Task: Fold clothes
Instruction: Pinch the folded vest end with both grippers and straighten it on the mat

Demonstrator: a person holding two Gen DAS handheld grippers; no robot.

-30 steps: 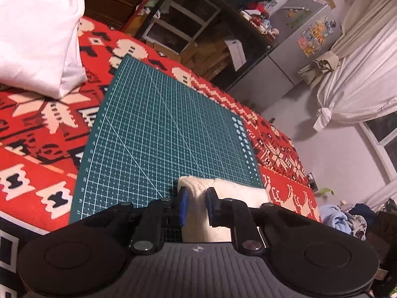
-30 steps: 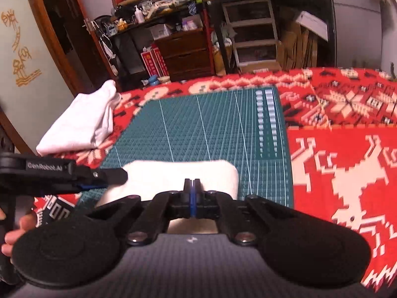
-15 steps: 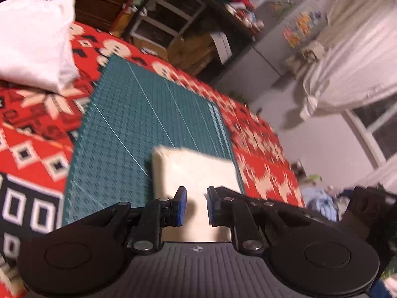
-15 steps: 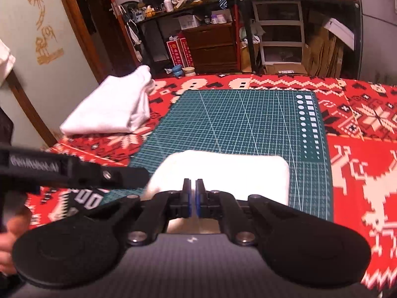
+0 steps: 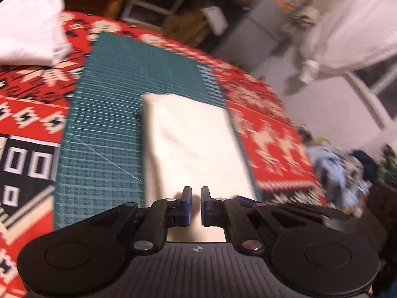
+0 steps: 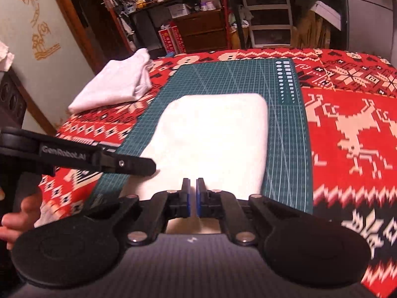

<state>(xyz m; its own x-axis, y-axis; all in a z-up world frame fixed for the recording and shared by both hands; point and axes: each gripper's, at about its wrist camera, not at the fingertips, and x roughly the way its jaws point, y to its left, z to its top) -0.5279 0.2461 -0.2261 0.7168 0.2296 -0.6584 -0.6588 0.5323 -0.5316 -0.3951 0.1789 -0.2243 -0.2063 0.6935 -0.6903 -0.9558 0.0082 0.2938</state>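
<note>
While the left wrist view is blurring badly, a cream folded cloth (image 5: pixel 193 146) is lying flat on a green cutting mat (image 5: pixel 111 114), filling the middle of the frame toward the mat's right edge. The left hand-held gripper (image 5: pixel 196 193) is sitting at lower centre with a narrow gap between its blue-padded fingers, and nothing seems to be caught between them, though the blur makes that hard to confirm. In the right wrist view the same folded cloth (image 6: pixel 213 139) is showing at centre on the mat (image 6: pixel 223 77). The right hand-held gripper (image 6: pixel 193 186) is at lower centre, its fingers nearly together with only a slit between them, holding nothing. The left tool's black body is reaching in from the left edge, its tip just beside the cloth's near left side. A white folded garment (image 6: pixel 116 87) is resting at upper left on the red patterned blanket (image 6: pixel 347 124).
</note>
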